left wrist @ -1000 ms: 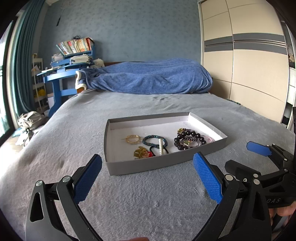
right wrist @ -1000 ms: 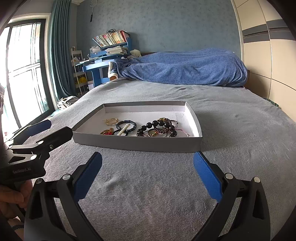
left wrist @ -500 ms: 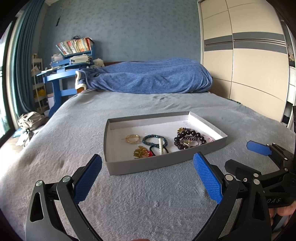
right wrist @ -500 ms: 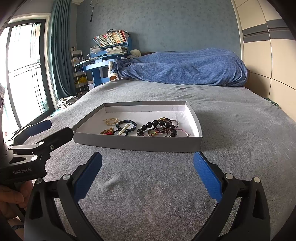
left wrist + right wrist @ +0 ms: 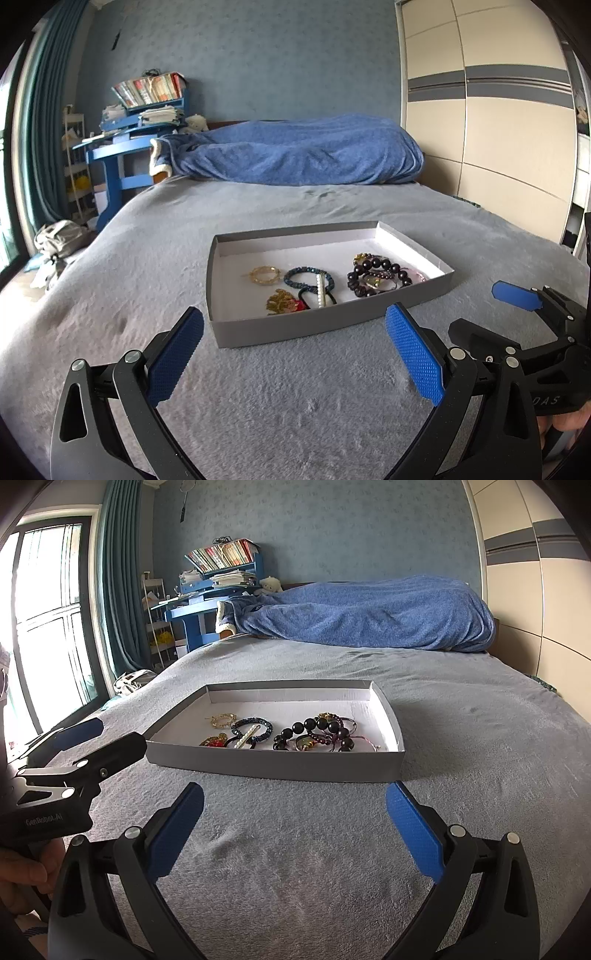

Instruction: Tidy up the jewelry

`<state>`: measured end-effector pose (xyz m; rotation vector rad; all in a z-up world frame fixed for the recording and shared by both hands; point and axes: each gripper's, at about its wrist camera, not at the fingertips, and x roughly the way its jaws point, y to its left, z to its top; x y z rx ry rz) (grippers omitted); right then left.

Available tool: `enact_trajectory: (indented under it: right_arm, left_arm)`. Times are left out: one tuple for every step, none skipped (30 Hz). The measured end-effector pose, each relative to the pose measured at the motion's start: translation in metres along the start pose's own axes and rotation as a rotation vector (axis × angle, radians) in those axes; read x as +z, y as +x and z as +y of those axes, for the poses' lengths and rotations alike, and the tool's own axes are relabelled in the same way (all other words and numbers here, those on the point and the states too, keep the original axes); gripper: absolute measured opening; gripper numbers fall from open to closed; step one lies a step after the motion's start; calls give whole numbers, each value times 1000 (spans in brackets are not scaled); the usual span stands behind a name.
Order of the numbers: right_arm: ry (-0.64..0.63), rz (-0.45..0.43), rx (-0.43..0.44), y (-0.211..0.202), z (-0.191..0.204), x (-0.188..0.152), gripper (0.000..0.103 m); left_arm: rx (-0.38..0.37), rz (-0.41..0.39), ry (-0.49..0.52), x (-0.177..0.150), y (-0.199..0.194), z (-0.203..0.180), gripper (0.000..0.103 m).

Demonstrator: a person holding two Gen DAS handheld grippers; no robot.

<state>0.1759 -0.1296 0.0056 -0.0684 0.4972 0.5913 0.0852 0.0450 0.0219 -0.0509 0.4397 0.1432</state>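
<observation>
Jewelry lies loose in a shallow grey tray (image 5: 236,334) with a white interior, set flat on the grey bedspread (image 5: 295,406) near the middle of the bed. All pieces sit in the near half of the tray. At the left, a gold ring-shaped bracelet (image 5: 264,275) lies alone. Just right of it is a dark blue beaded bracelet (image 5: 295,282), with a pearl hair clip (image 5: 320,291) laid across its right side. In front of these, against the near wall, are a gold chain piece with a red element (image 5: 282,302) and a black hair tie (image 5: 308,295), touching one another. At the right, a cluster of dark round-bead bracelets (image 5: 376,277) is tangled with thinner strands; the separate items in that cluster cannot be told apart.

The left claw (image 5: 293,354) hangs low over the bedspread on the near side of the tray, blue pads spread wide, released, nothing between them. The right claw (image 5: 293,834) is likewise short of the tray's near wall, pads spread wide, released and empty. Each claw shows at the edge of the other's view: the right claw at the right in the left wrist view, the left claw at the left in the right wrist view, both apart from the tray.

Beyond the tray, a blue blanket (image 5: 369,616) is heaped across the head of the bed. A blue desk (image 5: 192,609) stacked with books stands to the left, beside teal curtains (image 5: 118,590) and a window. A cream wardrobe (image 5: 498,129) stands to the right.
</observation>
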Motion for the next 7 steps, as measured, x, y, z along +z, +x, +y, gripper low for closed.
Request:
enact_trajectory:
  right_arm:
    - [0,1,0,1,0,-1,97]
    - [-1,3,0,2,0,-2,97]
    - [-1,4,0,3,1,-3,97]
    - [-1,5,-1,4,1,-4,97]
    - [-1,5,-1,4,1,-5,97]
    - [-1,6,-1,4,1,-5,97]
    - [-1,6,-1,4,1,-4,97]
  left_arm:
    - [0,1,-2,0,1,0,98]
    - [-1,1,-3,-1,1,0,98]
    - [-1,2,-4,-1,1,1,98]
    - [-1,3,-6,-1,1,2,98]
    - [-2,4,-6,-1,1,2,98]
    - [-2,4,-7,-2,1,2,98]
    - [-2,4,-8,-2,1,2,98]
